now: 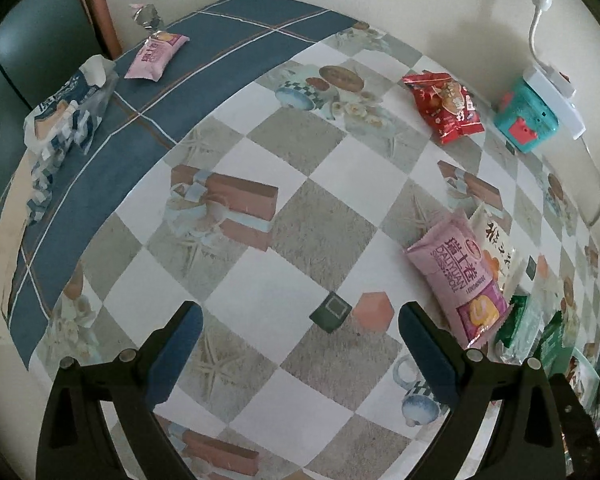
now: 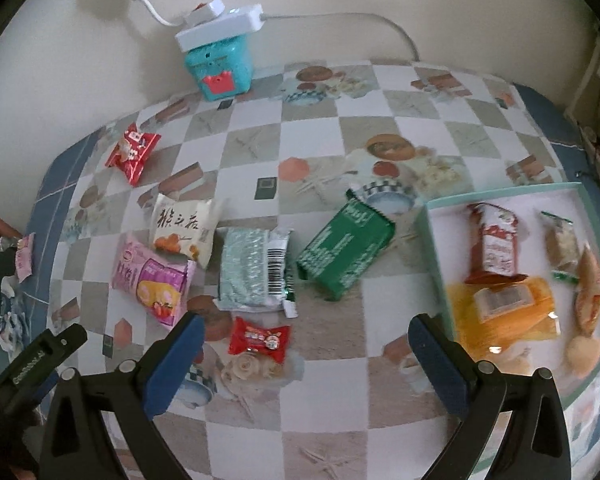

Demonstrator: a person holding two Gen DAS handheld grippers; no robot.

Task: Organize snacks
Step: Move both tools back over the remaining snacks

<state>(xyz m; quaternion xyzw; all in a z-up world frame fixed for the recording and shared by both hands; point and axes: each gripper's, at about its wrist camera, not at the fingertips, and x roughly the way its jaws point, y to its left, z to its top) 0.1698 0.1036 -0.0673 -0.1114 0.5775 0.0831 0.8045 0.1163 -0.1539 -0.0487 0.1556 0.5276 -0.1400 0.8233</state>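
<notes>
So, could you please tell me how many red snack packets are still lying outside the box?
2: a large red packet near the teal toy, and a small red packet at the near edge.

Bare tablecloth (image 2: 332,344) ahead of right gripper (image 2: 304,354); small red packet (image 2: 259,340) left, tray (image 2: 436,248) wall right.

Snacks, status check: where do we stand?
Both hand-held grippers open, empty. Tray partly filled; green packet and others loose. Nothing blocking.
</notes>
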